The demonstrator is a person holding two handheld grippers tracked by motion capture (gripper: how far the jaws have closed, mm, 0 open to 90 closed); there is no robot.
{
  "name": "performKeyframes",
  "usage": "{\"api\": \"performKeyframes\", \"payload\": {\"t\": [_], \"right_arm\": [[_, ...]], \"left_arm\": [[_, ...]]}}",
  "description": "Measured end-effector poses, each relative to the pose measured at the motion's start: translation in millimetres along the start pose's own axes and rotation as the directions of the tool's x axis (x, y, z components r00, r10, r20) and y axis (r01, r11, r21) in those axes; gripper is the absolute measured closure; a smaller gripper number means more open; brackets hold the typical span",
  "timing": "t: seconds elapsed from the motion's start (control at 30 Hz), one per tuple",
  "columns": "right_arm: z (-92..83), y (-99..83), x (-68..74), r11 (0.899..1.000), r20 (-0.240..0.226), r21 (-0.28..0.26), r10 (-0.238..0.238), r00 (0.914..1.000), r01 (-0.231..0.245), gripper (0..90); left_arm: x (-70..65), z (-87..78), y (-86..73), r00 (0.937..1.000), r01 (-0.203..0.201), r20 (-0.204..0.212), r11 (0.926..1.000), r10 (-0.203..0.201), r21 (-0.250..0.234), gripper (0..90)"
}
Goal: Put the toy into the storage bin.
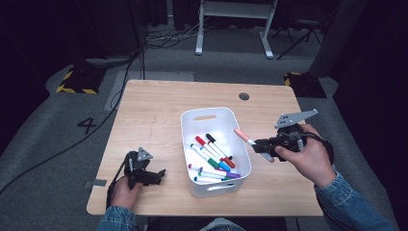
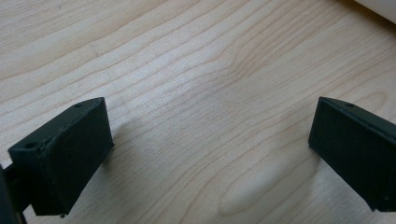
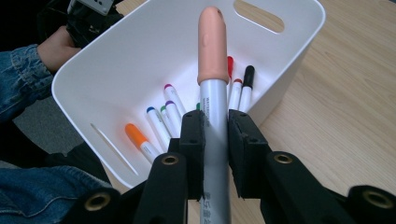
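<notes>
The marker [image 3: 213, 116] sat clamped in my right gripper [image 3: 215, 135], its grey barrel pinched between the two black pads and its smooth, rounded peach cap pointing out over the white bin [image 3: 116, 60]; the barrel's lower end ran off the bottom edge of the right gripper view, and the small print on it was too blurred to read. From the high view the marker [image 1: 246, 138] hung in the air just beside the bin's right wall [image 1: 243, 144], held in my right gripper [image 1: 262, 143]; its tail end was hidden behind my right hand [image 1: 308, 156]. The bin was glossy plastic with rounded corners and slot handles; inside lay a loose heap of white-barrelled markers [image 1: 211, 159] capped in red, black, green, blue, purple and orange, perhaps a dozen, though they overlapped too much to count. My left gripper [image 1: 156, 175] rested on the pale wood-grain table [image 1: 154, 115], well apart from the bin; its matt black jaws stood wide over bare wood [image 2: 210, 116], their bases cut off by the frame.
</notes>
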State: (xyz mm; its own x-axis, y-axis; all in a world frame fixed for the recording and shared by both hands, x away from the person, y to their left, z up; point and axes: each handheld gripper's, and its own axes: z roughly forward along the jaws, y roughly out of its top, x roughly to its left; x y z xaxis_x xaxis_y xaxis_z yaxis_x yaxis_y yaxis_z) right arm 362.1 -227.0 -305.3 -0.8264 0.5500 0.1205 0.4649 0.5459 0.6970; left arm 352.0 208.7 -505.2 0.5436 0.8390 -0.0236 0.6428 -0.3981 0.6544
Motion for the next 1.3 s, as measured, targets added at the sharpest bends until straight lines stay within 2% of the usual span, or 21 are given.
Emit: {"api": "performKeyframes", "payload": {"t": [0.43,0.67,0.7,0.73,0.77,0.83,0.87,0.93,0.97,1.0,1.23,1.3], "right_arm": [[23.5,16.9,14.2,0.999,-0.041,0.028,-0.033,0.9986,0.034,77.2],[38.4,13.8,17.0,0.999,-0.069,0.032,-0.04,0.9968,0.043,77.2],[39.6,13.2,18.0,0.999,-0.07,0.037,-0.03,0.9971,0.033,77.2],[41.5,12.7,17.4,0.998,-0.077,0.031,-0.043,0.9961,0.046,77.2],[42.6,12.4,19.3,0.999,-0.084,0.034,-0.023,0.9962,0.026,77.2],[45.5,11.9,20.0,0.999,-0.088,0.035,-0.031,0.9956,0.034,77.2],[47.0,11.9,22.0,0.999,-0.093,0.038,-0.014,0.9955,0.017,77.2],[50.8,11.1,21.7,0.998,-0.097,0.04,-0.034,0.9947,0.038,77.2],[51.8,10.7,22.8,0.998,-0.097,0.054,-0.022,0.9951,0.027,77.2],[54.3,10.2,22.7,0.998,-0.108,0.044,-0.03,0.9937,0.035,77.2],[65.8,4.4,24.6,0.995,-0.113,0.095,-0.017,0.9935,0.028,77.2],[69.9,3.0,25.1,0.994,-0.115,0.102,-0.03,0.993,0.042,77.2]], "left_arm": [[0.0,-0.1,0.0,1.0,0.0,0.001,1.0,0.0,0.001,0.0],[0.2,-0.3,0.2,1.0,-0.001,0.002,1.0,0.001,0.004,0.0],[0.0,0.0,0.0,1.0,0.0,0.0,1.0,0.0,0.0,0.0],[0.1,-0.2,0.1,1.0,-0.001,0.003,1.0,0.001,0.003,0.0],[0.0,0.0,0.0,1.0,0.0,0.001,1.0,0.0,0.001,0.0],[0.2,-0.3,0.1,1.0,-0.001,0.002,1.0,0.001,0.003,0.0],[0.0,0.0,0.0,1.0,0.0,0.0,1.0,0.0,0.0,0.0],[0.0,-0.1,0.0,1.0,0.0,0.001,1.0,0.0,0.001,0.0],[0.0,0.0,0.0,1.0,0.0,0.0,1.0,0.0,0.0,0.0],[0.0,0.0,0.0,1.0,0.0,0.0,1.0,0.0,0.0,0.0],[0.2,-0.3,0.1,1.0,-0.001,0.003,1.0,0.001,0.003,0.0],[0.2,-0.3,0.1,1.0,-0.001,0.003,1.0,0.001,0.004,0.0]]}}
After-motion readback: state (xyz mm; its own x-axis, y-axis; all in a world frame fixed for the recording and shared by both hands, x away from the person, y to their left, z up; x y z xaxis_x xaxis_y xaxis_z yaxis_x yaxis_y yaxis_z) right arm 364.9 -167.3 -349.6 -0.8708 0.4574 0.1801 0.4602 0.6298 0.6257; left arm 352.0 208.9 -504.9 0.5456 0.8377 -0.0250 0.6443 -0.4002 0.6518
